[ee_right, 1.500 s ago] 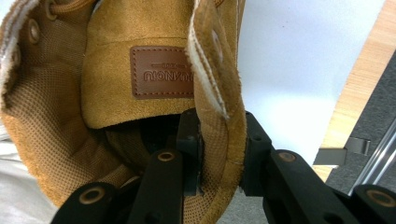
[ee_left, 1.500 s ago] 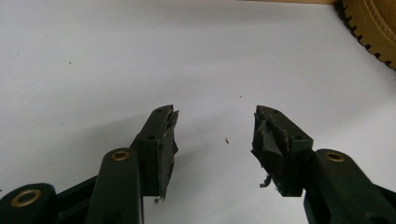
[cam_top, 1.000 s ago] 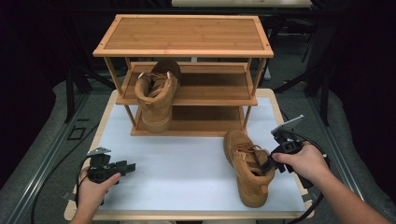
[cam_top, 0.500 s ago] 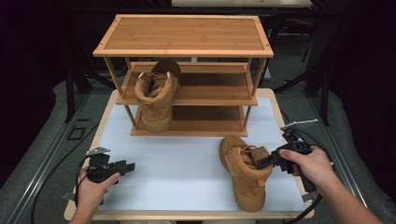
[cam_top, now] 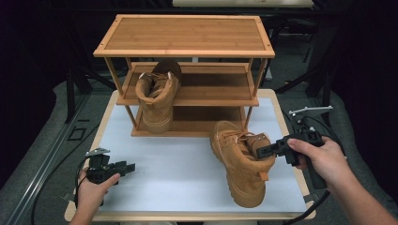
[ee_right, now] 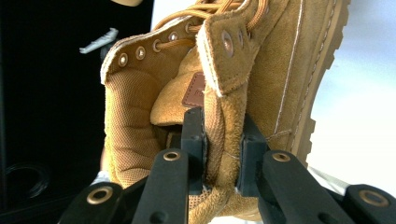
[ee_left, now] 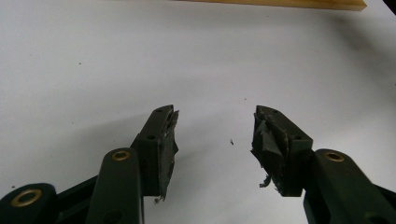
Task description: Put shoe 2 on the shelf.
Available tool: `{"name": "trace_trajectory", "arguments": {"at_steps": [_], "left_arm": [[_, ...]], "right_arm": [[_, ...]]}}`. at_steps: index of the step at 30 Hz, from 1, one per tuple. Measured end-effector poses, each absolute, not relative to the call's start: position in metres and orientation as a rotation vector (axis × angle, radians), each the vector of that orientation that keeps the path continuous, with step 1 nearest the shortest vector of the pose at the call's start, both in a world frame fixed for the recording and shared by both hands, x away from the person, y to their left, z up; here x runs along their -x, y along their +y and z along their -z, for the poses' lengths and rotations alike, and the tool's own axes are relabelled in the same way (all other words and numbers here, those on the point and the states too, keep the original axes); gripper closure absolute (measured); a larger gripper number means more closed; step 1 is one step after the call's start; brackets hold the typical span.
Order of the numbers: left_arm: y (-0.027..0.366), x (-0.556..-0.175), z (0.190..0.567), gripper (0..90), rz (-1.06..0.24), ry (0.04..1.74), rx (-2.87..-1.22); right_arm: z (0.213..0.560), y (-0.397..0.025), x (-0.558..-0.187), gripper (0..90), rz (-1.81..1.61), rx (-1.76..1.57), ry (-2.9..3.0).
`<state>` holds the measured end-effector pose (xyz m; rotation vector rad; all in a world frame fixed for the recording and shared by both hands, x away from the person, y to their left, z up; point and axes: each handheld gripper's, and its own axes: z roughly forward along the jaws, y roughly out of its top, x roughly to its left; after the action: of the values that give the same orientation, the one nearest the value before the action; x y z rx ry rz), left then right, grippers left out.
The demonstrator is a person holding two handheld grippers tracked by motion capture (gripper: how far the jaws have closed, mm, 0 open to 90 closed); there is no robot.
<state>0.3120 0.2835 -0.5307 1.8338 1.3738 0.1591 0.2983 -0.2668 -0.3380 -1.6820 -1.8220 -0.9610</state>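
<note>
A tan suede boot [cam_top: 239,161] lies tilted on the white table top at the front right, toe toward the shelf. My right gripper [cam_top: 264,151] is shut on the boot's ankle collar [ee_right: 223,140], one jaw inside the opening and one outside. A second tan boot [cam_top: 156,96] stands on the wooden shoe rack [cam_top: 185,35], on the middle shelf at the left, heel toward me. My left gripper [cam_top: 126,167] rests low at the front left of the table, open, with nothing between its fingers [ee_left: 163,140] but bare white surface.
The white table top [cam_top: 173,159] has a wooden rim. Dark floor surrounds it, with a metal rail [cam_top: 42,168] at the left and black stand legs [cam_top: 300,79] at the right. Cables trail from both grippers.
The right gripper has swung the held boot, its toe now turned toward the rack and its heel end nearer the right hand. The left gripper has barely moved.
</note>
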Motion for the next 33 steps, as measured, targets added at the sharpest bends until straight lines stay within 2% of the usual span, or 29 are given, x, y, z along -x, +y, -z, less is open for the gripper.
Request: {"name": "trace_trajectory", "arguments": {"at_steps": [8, 13, 23, 33], "left_arm": [[0.284, -0.312, 0.530, 48.8, -0.159, 1.373, -1.831], [0.283, -0.312, 0.531, 48.8, -0.160, 1.376, -1.830], [0.286, -0.313, 0.531, 48.8, -0.161, 1.377, -1.830], [0.285, -0.314, 0.532, 48.9, -0.160, 1.371, -1.838]], "right_arm": [[0.297, -0.262, -0.292, 77.5, 1.087, 1.640, -1.828], [0.281, -0.258, -0.301, 77.5, 1.163, 1.598, -1.812], [0.282, -0.243, -0.342, 77.5, 1.324, 1.574, -1.733], [0.293, -0.230, -0.384, 77.4, 1.469, 1.702, -1.691]]}}
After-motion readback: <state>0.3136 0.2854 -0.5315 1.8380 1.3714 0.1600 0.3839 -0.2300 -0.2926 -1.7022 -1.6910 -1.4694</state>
